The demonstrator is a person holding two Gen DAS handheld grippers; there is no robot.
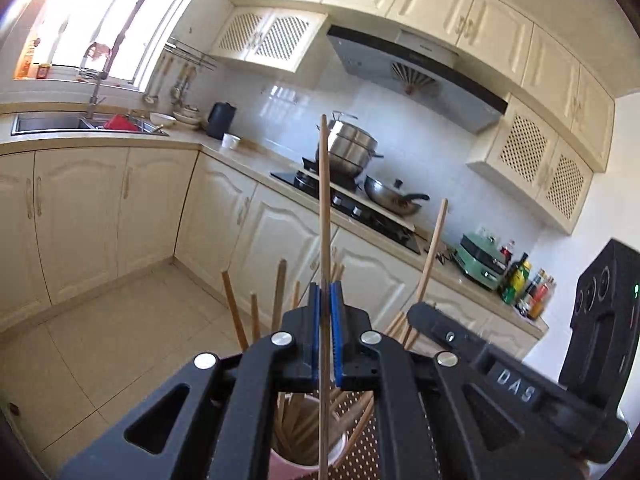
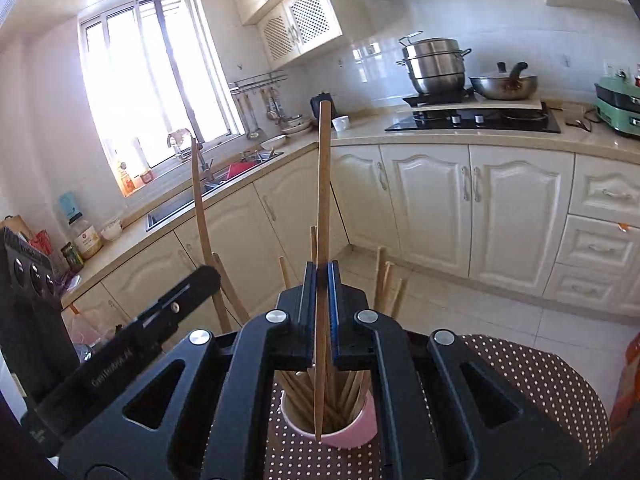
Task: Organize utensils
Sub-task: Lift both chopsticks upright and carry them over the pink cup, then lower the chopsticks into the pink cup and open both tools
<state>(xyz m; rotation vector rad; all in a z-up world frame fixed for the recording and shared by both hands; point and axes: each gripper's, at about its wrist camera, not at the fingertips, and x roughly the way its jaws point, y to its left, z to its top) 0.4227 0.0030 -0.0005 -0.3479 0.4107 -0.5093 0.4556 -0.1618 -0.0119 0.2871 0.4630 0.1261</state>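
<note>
Left wrist view: my left gripper (image 1: 328, 292) is clenched on one wooden chopstick (image 1: 325, 200), held upright. Right below it I see a pink cup (image 1: 304, 465) on a dotted mat (image 1: 364, 452), crowded with more chopsticks than I can count. My right gripper (image 2: 320, 276) pinches a second chopstick (image 2: 323, 200), its lower tip hanging at the cup's near rim. The other rig's black body crowds each view's side.

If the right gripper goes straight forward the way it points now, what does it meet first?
Probably nothing near: past the right gripper, shut on a chopstick, is open floor, then likely the cream cabinets. Depth is unclear.
</note>
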